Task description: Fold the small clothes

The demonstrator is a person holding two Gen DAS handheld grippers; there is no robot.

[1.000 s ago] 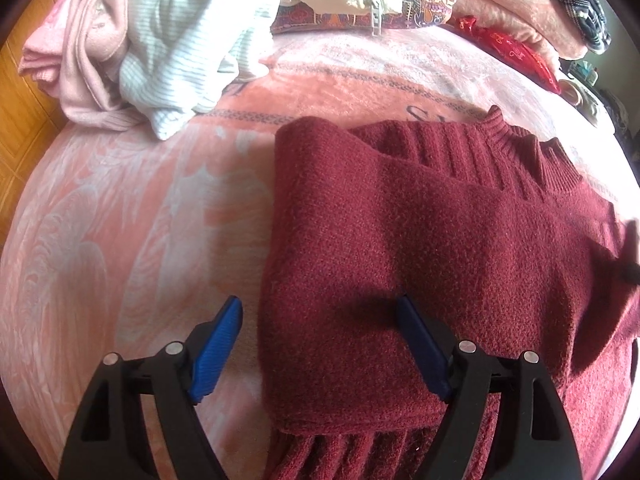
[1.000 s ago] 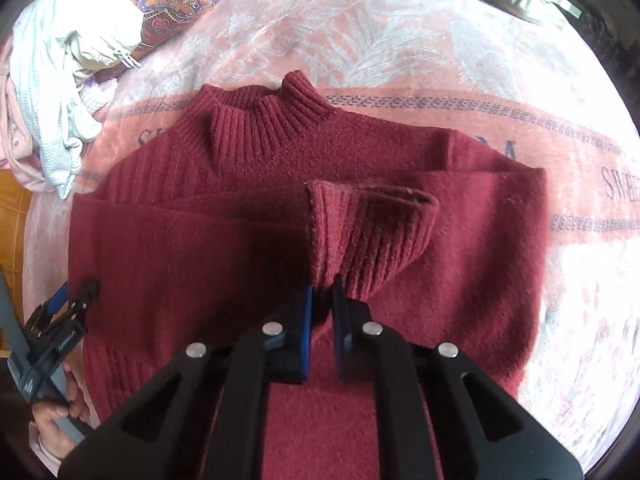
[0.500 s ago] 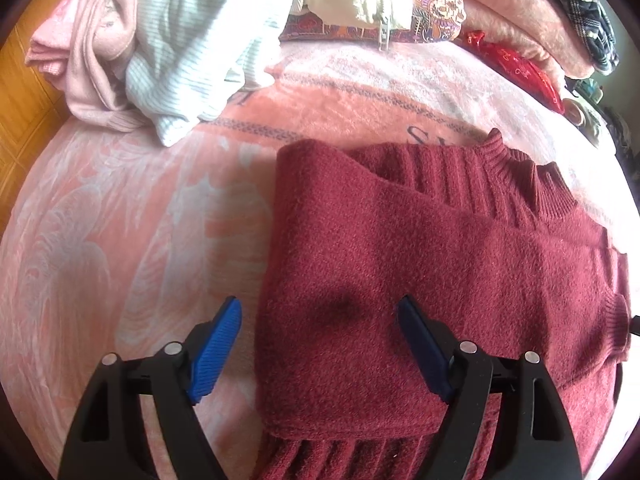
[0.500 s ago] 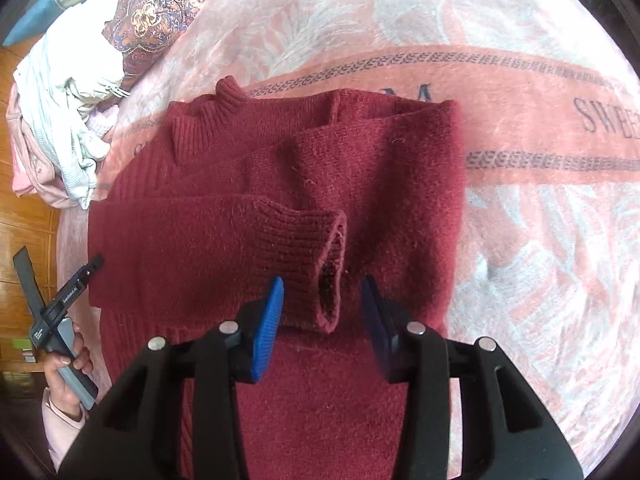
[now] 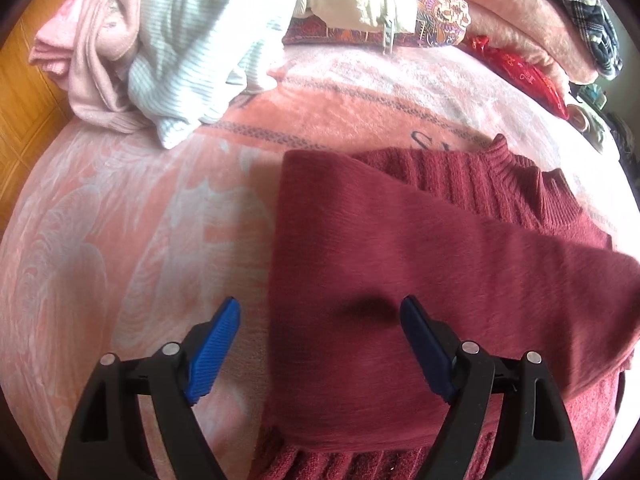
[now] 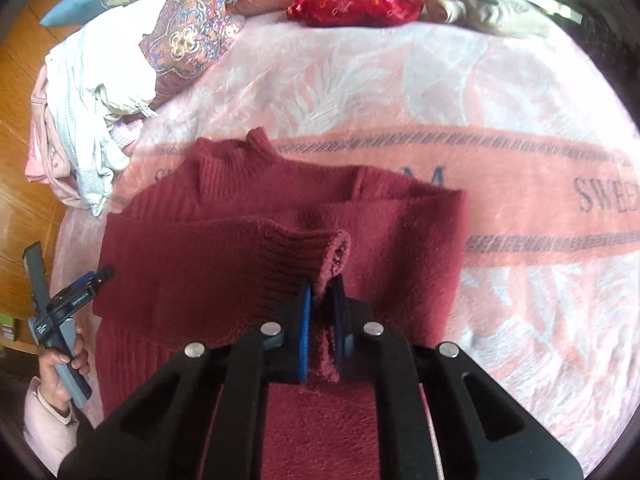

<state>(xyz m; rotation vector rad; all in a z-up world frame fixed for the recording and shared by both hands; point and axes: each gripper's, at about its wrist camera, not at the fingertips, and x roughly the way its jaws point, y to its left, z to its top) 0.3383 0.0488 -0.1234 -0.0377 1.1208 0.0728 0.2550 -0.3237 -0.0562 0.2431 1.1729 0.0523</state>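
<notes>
A dark red knit sweater (image 5: 420,264) lies on the pink blanket (image 5: 132,216), collar at the far side, a sleeve folded across its body. My left gripper (image 5: 320,320) is open and empty, hovering over the sweater's left edge. In the right wrist view the sweater (image 6: 224,256) fills the middle. My right gripper (image 6: 320,292) is shut on the ribbed cuff (image 6: 324,256) of the sleeve and holds it lifted over the sweater's body. The left gripper (image 6: 76,292) shows at the far left there, in a hand.
A heap of white and pink clothes (image 5: 168,40) lies at the far left of the bed, also in the right wrist view (image 6: 92,112). A patterned pillow (image 6: 192,40), a red cushion (image 6: 356,4) and pink bedding line the far edge. Wooden floor (image 5: 24,92) lies left.
My right gripper was open around the sleeve cuff half a second ago and has closed on it again, lifting it. My left gripper has stayed open and almost still.
</notes>
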